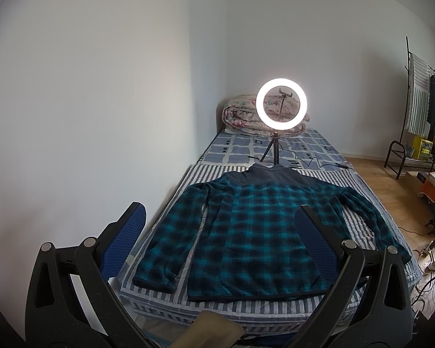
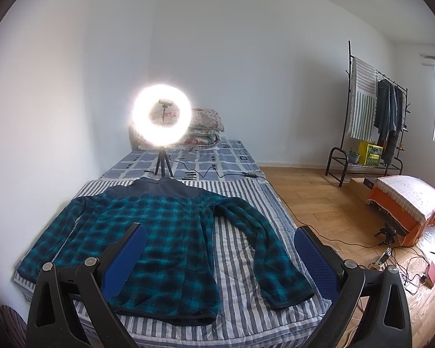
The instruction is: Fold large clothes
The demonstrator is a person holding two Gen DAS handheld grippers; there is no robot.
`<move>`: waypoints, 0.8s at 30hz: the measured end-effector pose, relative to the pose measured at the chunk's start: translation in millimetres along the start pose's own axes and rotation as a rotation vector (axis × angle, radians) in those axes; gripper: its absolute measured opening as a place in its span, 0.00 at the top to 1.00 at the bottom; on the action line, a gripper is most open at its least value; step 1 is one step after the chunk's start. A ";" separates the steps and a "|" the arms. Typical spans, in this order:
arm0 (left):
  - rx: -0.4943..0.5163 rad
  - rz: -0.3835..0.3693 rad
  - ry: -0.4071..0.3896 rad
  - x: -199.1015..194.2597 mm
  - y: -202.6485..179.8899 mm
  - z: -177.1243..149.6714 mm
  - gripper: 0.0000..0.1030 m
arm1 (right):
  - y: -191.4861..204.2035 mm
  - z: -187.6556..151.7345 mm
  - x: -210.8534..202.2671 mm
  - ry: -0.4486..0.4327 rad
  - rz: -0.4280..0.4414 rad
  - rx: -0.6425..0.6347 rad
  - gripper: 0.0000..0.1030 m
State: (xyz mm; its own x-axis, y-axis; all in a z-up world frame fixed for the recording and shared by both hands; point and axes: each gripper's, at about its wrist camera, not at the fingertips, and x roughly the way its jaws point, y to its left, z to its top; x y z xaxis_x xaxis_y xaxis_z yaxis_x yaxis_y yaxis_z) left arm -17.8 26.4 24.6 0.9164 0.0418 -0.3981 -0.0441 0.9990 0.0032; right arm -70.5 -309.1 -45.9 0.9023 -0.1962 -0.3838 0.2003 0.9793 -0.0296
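Closest in, the left gripper [image 1: 217, 232] and the right gripper [image 2: 220, 249] both hang above the foot of the bed [image 2: 240, 313], blue-padded fingers spread wide, gripping nothing. Beneath them a teal-and-black plaid fleece jacket [image 1: 246, 232] lies flat and spread out on the striped bedcover, hem along the near edge, navy collar pointing up the bed, both sleeves angled outward. Past the collar a lit ring light [image 1: 281, 105] stands on a small tripod, its cable trailing toward the bed's right edge. A folded floral quilt [image 1: 240, 116] sits at the far end. A clothes rack [image 2: 371, 121] stands across the wooden floor.
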 end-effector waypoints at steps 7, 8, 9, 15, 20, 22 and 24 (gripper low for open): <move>-0.002 0.001 0.001 0.4 4.1 -1.0 0.00 | 4.7 2.8 2.4 0.001 0.004 -0.002 0.00; -0.004 0.003 0.003 2.2 6.6 -2.0 0.00 | 3.9 2.2 2.0 0.001 0.005 -0.002 0.00; -0.005 0.005 0.004 3.2 8.3 -2.7 0.00 | 4.1 2.3 2.0 0.001 0.005 -0.002 0.00; -0.005 0.034 0.007 9.9 14.1 -8.9 0.00 | 9.7 2.2 6.6 0.004 0.011 -0.009 0.00; -0.019 0.066 0.012 14.7 26.1 -16.2 0.00 | 16.8 2.2 12.2 0.007 0.028 -0.014 0.00; -0.011 0.094 0.010 15.9 30.8 -20.2 0.00 | 20.6 2.4 14.4 0.006 0.044 -0.012 0.00; -0.013 0.116 0.014 17.0 39.3 -25.8 0.00 | 25.0 2.2 17.1 0.005 0.062 -0.012 0.00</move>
State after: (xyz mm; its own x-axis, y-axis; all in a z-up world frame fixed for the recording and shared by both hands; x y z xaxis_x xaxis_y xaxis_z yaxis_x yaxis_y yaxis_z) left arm -14.2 66.0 -5.7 0.8993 0.1571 -0.4081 -0.1552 0.9871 0.0381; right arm -49.2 -288.1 -51.2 0.9108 -0.1351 -0.3902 0.1395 0.9901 -0.0172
